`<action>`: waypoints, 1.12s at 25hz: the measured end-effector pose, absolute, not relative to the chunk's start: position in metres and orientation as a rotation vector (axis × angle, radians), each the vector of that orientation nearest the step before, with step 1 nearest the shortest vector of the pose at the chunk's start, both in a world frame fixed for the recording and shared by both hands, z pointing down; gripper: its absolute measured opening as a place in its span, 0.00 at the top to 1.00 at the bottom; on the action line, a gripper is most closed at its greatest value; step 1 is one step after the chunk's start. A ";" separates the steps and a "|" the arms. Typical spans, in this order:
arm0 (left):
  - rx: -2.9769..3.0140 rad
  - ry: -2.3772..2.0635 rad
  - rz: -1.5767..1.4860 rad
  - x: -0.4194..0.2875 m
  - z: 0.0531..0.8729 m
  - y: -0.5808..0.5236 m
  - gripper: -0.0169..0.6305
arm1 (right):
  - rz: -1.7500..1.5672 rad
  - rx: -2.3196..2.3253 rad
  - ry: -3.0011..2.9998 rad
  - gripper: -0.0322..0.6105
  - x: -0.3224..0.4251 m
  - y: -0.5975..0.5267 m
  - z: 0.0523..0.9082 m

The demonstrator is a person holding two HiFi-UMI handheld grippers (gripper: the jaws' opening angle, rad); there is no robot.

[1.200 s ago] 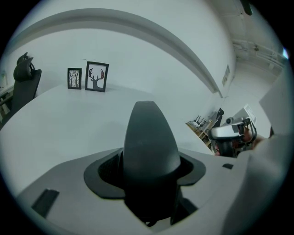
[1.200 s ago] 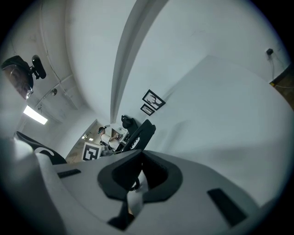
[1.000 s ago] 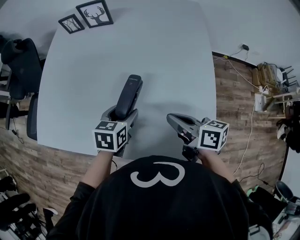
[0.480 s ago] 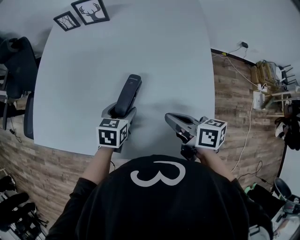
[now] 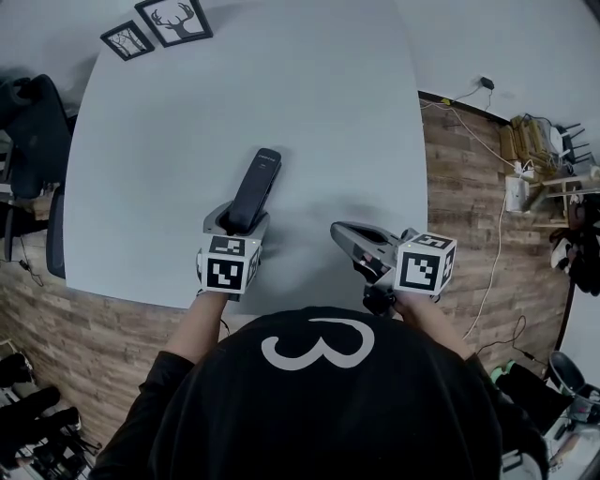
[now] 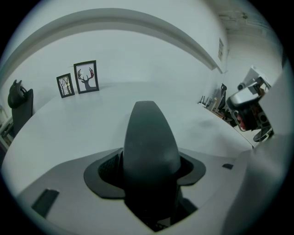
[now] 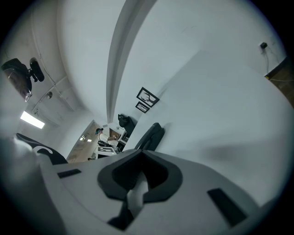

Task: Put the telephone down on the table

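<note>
The telephone (image 5: 255, 190) is a dark cordless handset. My left gripper (image 5: 234, 217) is shut on its near end, over the near part of the white table (image 5: 281, 84). Its far end points away from me. In the left gripper view the handset (image 6: 149, 142) fills the gap between the pads of the left gripper (image 6: 149, 169). From the right gripper view the telephone (image 7: 150, 135) shows slanting over the table. My right gripper (image 5: 339, 231) hangs to the right, shut and holding nothing, its tips together (image 7: 141, 153).
Two framed pictures (image 5: 173, 19) stand at the table's far left corner. A dark chair (image 5: 33, 122) is at the table's left side. Wooden floor with cables and clutter (image 5: 534, 159) lies to the right. My right gripper (image 6: 248, 108) shows in the left gripper view.
The left gripper and telephone have shifted slightly to the right relative to the table; the grip is unchanged. The right gripper has hardly moved.
</note>
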State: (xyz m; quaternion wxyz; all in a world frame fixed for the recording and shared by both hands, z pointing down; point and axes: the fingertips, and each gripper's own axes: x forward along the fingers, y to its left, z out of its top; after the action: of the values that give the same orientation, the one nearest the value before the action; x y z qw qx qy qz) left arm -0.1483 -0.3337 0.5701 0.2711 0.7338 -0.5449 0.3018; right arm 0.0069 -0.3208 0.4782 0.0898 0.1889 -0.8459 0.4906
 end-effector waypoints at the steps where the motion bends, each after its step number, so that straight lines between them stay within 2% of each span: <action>1: 1.981 -1.472 0.835 -0.149 0.571 -0.334 0.53 | 1.460 0.563 -2.515 0.94 0.007 -0.321 0.479; 21: 2.006 -1.490 0.860 -0.149 0.574 -0.332 0.52 | 1.498 0.590 -2.530 0.94 0.016 -0.318 0.479; 28: 2.025 -1.489 0.814 -0.153 0.574 -0.333 0.36 | 1.530 0.627 -2.524 0.94 0.019 -0.299 0.481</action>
State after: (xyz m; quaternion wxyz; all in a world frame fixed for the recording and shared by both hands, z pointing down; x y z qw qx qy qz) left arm -0.1526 -0.3326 0.5737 0.2473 0.7425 -0.5462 0.2987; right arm 0.0186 -0.2986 0.4805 0.0623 0.2076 -0.8348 0.5060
